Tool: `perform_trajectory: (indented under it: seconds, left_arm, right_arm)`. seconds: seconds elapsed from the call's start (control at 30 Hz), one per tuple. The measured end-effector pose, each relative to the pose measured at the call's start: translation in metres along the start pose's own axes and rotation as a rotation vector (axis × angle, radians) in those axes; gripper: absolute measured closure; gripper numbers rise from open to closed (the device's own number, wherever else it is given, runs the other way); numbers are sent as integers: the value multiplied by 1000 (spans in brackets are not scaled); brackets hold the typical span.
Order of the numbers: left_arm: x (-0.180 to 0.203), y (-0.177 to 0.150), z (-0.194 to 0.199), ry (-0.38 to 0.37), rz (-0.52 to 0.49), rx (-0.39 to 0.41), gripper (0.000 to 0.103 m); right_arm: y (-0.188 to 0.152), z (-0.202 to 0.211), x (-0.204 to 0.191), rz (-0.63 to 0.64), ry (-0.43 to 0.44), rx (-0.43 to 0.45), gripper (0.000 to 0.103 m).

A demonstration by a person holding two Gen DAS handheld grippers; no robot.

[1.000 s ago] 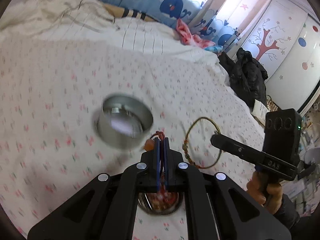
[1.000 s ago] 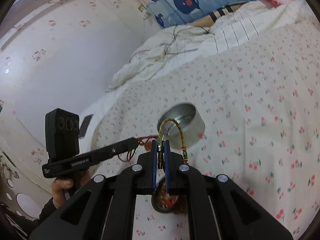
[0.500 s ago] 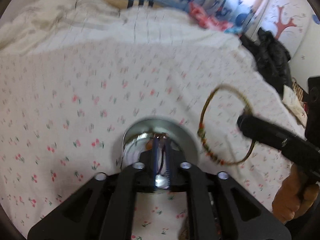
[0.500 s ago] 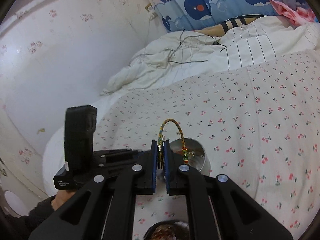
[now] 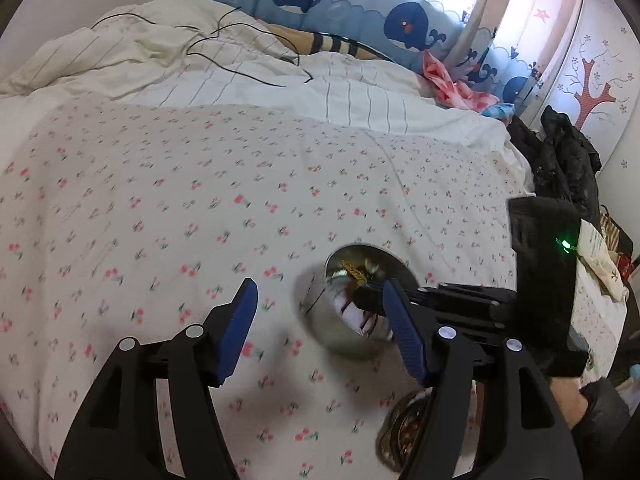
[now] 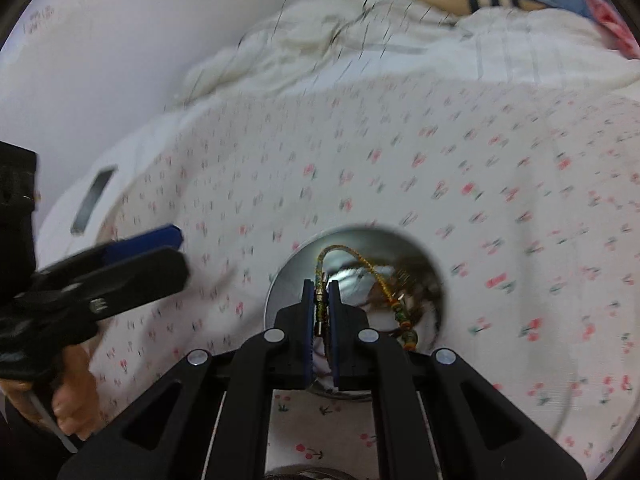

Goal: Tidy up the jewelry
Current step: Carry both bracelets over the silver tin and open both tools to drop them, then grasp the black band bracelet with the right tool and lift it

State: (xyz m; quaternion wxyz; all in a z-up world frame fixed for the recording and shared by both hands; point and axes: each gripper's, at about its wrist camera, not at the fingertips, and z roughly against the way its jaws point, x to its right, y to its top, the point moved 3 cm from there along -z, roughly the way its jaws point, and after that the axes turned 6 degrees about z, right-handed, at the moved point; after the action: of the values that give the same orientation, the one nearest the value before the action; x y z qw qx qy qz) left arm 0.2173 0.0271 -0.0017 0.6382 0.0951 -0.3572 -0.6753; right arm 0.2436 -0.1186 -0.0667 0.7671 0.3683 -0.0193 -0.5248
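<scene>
The right wrist view is smeared by motion, so the bedspread [image 6: 460, 168] print and the tin's [image 6: 280, 280] contents cannot be made out. In the left view, the right gripper [image 5: 370, 298] covers part of the tin, and a dish [image 5: 404, 432] sits half hidden behind a finger.

Each gripper [image 5: 316, 320] is black plastic — blue finger pads [image 5: 402, 332], silver screws [image 5: 446, 332], a green light [image 5: 565, 245].
</scene>
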Motion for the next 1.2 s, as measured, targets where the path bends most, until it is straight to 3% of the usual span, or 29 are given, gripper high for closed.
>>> perform_trajectory:
  seconds: [0.07,0.1,0.13,0.17,0.3,0.43,0.57,0.67,0.77,1.0,1.07,1.2]
  left_arm:
    - [-3,-10,4,8,7,0,36]
    - [-4,-14,7,12,8,-2,34]
    - [-5,-19,8,18,8,-4,33]
    - [-6,-24,10,27,6,-9,32]
    - [-6,-39,10,49,-1,-28,30]
    - [1,-55,7,53,-43,-68,28]
    - [20,-78,1,58,-154,-120,28]
    - [30,-87,-3,41,-207,-144,28]
    - [38,-98,-8,13,-250,-181,28]
    - [48,-110,-16,20,-287,-204,28]
    - [44,-105,-14,42,-269,-184,28]
    - [16,-88,-9,58,-125,-157,27]
  right_arm:
    - [0,15,3,-30,11,52,83]
    - [-1,27,6,-48,5,92,64]
    - [-1,42,10,-71,2,136,51]
    - [-3,55,14,-87,4,161,51]
    - [-21,87,25,-123,-18,180,50]
    - [-62,102,31,-158,-59,129,50]
    - [-105,103,18,-87,-164,21,50]
    - [-122,109,14,-56,-208,-11,50]
    - [-122,114,12,-17,-257,-9,50]
    - [-120,103,9,-2,-243,-21,50]
    - [-117,99,2,7,-218,-4,50]
    - [-115,90,-12,50,-197,-2,66]
